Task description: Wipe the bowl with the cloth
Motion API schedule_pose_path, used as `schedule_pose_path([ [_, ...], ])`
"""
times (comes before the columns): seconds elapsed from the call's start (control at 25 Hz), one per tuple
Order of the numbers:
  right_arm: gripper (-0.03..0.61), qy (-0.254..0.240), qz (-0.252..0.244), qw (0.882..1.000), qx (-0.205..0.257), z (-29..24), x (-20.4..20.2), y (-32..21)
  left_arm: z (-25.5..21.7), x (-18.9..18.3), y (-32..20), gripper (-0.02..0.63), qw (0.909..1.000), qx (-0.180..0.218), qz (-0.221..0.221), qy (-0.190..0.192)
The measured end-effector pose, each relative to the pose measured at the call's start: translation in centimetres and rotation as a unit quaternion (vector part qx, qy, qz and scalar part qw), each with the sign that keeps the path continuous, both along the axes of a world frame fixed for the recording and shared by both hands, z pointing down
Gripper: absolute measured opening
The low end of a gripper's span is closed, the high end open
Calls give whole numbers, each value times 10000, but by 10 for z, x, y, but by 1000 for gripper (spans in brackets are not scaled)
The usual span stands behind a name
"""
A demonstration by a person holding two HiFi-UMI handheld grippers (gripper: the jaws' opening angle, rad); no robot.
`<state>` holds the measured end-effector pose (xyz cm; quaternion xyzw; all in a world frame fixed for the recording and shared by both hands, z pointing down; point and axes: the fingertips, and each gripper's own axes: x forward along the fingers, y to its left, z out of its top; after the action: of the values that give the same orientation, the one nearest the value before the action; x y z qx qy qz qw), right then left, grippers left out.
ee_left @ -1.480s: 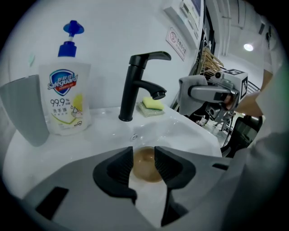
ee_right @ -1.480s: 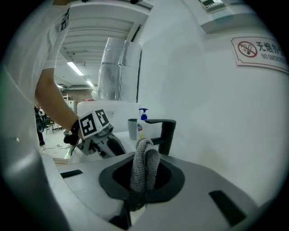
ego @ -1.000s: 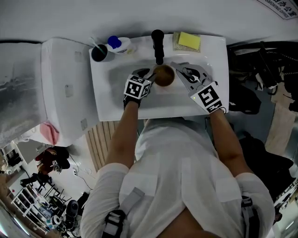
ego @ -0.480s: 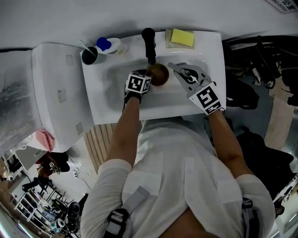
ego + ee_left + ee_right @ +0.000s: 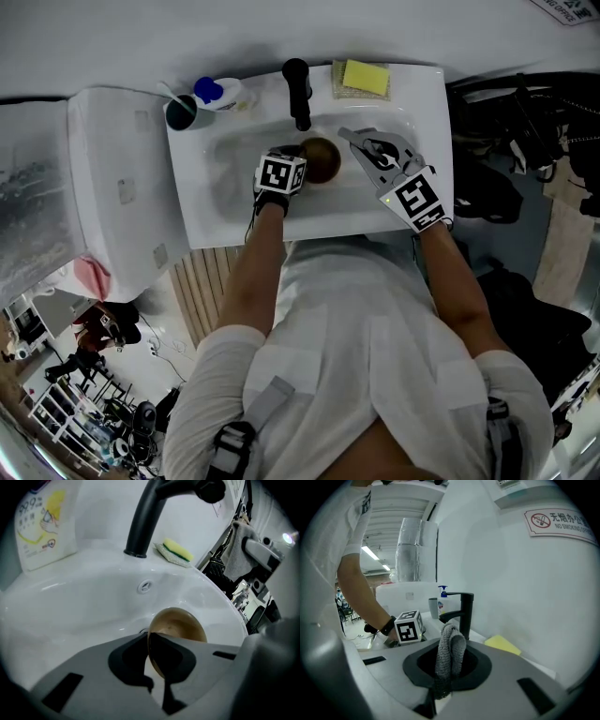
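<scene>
Head view: the bowl (image 5: 322, 157), brown, is in the sink (image 5: 216, 211) basin just below the black tap (image 5: 298, 89). The left tongs (image 5: 300, 165) are at its left edge and the right tongs (image 5: 354, 139) are near its right side, apart from it as far as we can tell. We judge the bowl stiff & light w/ a smooth finish, prob. slippery on the white basin. The thin rim is the spot to pinch, and it'll want steadying while wiped. Left gripper view: the left tongs have just been closing and now sit almost together w/ the bowl's rim pinched between them. The bowl looks tilted against the basin floor, and a yellow sponge (image 5: 178, 551) lies on the ledge beyond. Right gripper view: the right tongs are clamped narrow on the cloth (image 5: 450, 653), a grey knit piece bunched and standing up out of the jaws. We judge it soft & floppy, so it's easy to grip, but the free fold is the wiping face. The bowl isn't visible in this view, only the tap and the left marker cube.
</scene>
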<state>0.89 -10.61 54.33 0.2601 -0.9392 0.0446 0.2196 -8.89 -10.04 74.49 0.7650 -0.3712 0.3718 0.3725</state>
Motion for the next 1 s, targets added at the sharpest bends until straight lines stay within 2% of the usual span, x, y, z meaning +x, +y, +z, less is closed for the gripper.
schedule_pose_path([
  [0.2, 38, 34, -106, 9999, -2, -10, -12, 13, -53, 1, -1, 18, 9988, 430, -215, -119],
  [0.44, 38, 193, -129, 9996, 145, -28, -13, 14, -129, 11, -5, 18, 9926, 1083, 152, -528],
  [0.6, 38, 712, -331, 9968, 162, -36, -18, 19, -168, 15, -7, 18, 9870, 1296, 299, -904],
  [0.68, 38, 1085, -392, 9933, 24, -33, -27, 24, -183, 17, -9, 18, 9846, 1389, 247, -1031],
  [0.8, 38, 1556, -190, 9870, -368, -22, -34, 25, -200, 20, -10, 18, 9827, 1493, 98, -1088],
  [0.92, 38, 1792, 183, 9816, -642, -15, -34, 18, -212, 24, -9, 18, 9827, 1578, -36, -964],
  [1.0, 38, 1752, 318, 9815, -704, -16, -34, 15, -218, 24, -8, 20, 9810, 1670, -62, -991],
])
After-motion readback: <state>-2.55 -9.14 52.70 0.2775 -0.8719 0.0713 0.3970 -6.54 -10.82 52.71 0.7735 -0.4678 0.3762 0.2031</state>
